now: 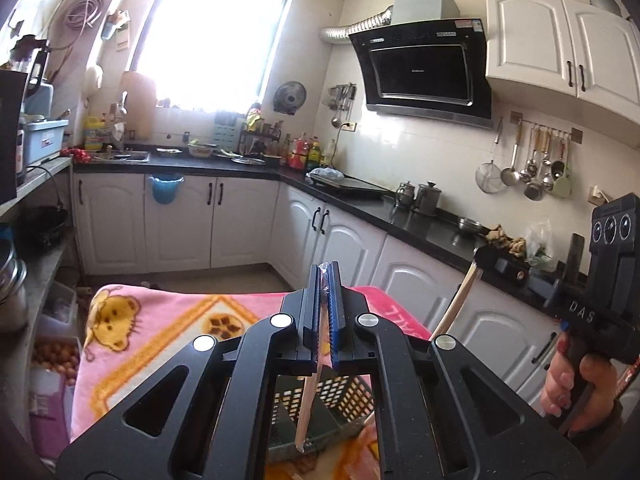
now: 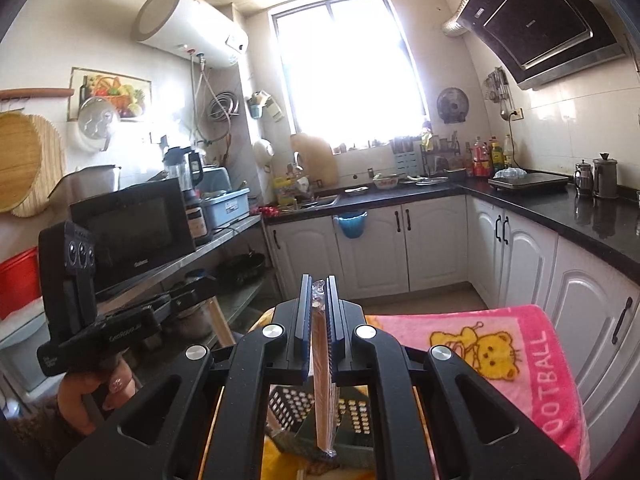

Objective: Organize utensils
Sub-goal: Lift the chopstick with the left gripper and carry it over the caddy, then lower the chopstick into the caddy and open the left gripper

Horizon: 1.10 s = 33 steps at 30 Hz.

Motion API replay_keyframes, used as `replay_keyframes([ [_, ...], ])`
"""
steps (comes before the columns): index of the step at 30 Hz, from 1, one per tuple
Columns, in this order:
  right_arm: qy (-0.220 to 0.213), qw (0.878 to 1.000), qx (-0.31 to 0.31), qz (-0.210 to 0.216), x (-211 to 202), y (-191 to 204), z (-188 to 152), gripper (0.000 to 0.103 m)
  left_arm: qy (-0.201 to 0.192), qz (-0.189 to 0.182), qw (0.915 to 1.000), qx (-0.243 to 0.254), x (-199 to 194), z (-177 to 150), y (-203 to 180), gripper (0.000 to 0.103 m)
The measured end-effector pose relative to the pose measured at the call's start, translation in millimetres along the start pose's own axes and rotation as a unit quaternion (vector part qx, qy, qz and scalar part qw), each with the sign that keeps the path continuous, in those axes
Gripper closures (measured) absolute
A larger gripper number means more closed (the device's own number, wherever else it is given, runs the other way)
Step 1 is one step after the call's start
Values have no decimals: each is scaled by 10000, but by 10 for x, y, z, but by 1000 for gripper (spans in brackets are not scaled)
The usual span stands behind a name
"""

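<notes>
Wooden chopsticks, wrapped in clear plastic, are pinched in both tongs; the left tongs [image 1: 324, 280] press together on a thin pair [image 1: 310, 396] whose long axis hangs steeply down, its lower tip just over the dark perforated basket [image 1: 348, 396]; the right tongs [image 2: 319, 292] clamp a wider wrapped bundle [image 2: 323, 392] the same way, near upright, its end above the same basket [image 2: 356, 412]; the basket sits on the pink cartoon blanket [image 1: 160, 320] covering the bench, directly below and between the two hands; neither looks clearly nearer, so the coming move probably turns on lowering each bundle straight down along its own axis into the basket.
</notes>
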State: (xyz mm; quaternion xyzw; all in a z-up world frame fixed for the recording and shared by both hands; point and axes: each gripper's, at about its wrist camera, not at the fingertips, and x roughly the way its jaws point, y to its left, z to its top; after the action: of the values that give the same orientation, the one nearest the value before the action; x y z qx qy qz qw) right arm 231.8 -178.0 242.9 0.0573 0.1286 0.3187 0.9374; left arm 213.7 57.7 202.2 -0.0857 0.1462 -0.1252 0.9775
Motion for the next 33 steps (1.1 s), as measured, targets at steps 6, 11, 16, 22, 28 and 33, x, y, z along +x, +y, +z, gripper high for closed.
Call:
replay_keyframes([
  [6,45,9998,145,-120,217,-135,-32,96,104,188,9997,-86,207,-65,120,101],
  [11,168,9995,233,-162,358,-218,-172,96,150,336,9993,-101,314,-174,181,101],
  [16,331,9988,226,-276,477,-243,-330,96,179,507,9985,-17,411,-287,209,101],
  [22,477,9980,190,-363,569,-255,-509,96,275,580,9979,-53,494,-461,278,101],
  [28,639,9967,344,-374,633,-304,-703,96,402,621,9972,-85,557,-611,344,101],
  [33,690,9959,396,-419,622,-307,-779,95,462,657,9967,-119,577,-682,357,101],
])
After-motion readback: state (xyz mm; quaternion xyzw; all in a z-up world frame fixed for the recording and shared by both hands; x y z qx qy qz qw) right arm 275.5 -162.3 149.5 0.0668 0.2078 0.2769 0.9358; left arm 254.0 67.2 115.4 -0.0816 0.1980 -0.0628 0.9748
